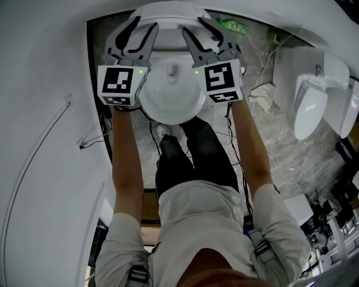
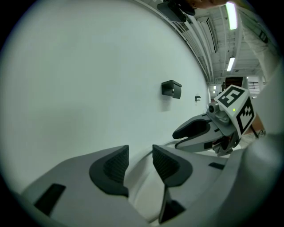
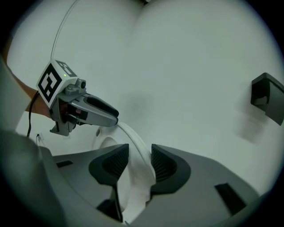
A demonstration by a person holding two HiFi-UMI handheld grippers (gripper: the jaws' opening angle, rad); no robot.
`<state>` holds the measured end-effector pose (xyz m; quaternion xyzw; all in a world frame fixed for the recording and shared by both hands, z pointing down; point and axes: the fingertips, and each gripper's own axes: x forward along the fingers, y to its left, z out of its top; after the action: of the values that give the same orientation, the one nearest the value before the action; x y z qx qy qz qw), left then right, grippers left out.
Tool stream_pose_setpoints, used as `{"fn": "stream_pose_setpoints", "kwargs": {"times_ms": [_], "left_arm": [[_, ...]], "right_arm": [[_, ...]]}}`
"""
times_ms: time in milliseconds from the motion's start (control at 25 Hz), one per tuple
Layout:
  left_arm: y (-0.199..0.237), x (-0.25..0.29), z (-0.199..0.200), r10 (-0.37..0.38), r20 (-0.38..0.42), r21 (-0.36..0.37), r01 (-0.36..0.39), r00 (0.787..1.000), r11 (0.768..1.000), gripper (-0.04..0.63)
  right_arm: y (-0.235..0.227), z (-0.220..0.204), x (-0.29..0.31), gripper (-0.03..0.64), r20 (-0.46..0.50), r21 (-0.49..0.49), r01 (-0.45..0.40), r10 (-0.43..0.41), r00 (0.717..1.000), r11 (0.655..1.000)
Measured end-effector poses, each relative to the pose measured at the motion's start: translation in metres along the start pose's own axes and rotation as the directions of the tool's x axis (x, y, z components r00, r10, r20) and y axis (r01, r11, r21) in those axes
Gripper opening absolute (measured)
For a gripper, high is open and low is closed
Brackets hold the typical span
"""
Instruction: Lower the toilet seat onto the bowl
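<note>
The white toilet bowl sits between my two grippers in the head view, with the seat raised behind it. My left gripper reaches to the seat's left side and my right gripper to its right side. In the left gripper view the jaws straddle the seat's white rim with gaps at both pads, so the gripper is open. In the right gripper view the thin seat edge runs between the open jaws, close to the right pad. Each gripper shows in the other's view: right, left.
A white wall stands close on the left. Two more white fixtures stand at the right on the marble floor, with a crumpled cloth and cables beside them. A black wall bracket hangs behind the toilet. The person's legs stand right before the bowl.
</note>
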<state>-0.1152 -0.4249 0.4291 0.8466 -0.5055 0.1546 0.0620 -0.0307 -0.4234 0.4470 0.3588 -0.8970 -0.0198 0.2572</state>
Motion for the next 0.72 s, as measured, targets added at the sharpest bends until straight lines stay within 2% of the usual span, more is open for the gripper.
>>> {"fn": "stream_pose_setpoints", "kwargs": {"times_ms": [280,440,720], "left_arm": [[0.0049,0.0016,0.001,-0.001,0.018,-0.02,0.001,1.0,1.0,0.193],[0.0024,0.002,0.0017,-0.024,0.043,-0.052,0.027,0.999,0.998,0.198],[-0.0047,0.0001,-0.0066,-0.052,0.025,-0.06,0.053,0.998,0.997,0.204]], "right_arm": [[-0.0009,-0.0006,-0.0002,0.176,0.018,0.004,0.016,-0.016,1.0,1.0],[-0.0007,-0.0023,-0.0013,0.176,0.024,0.013,0.022,-0.022,0.999,1.0],[0.0037,-0.003,-0.0073,0.176,0.026,0.03,0.033,-0.034,0.999,0.999]]}}
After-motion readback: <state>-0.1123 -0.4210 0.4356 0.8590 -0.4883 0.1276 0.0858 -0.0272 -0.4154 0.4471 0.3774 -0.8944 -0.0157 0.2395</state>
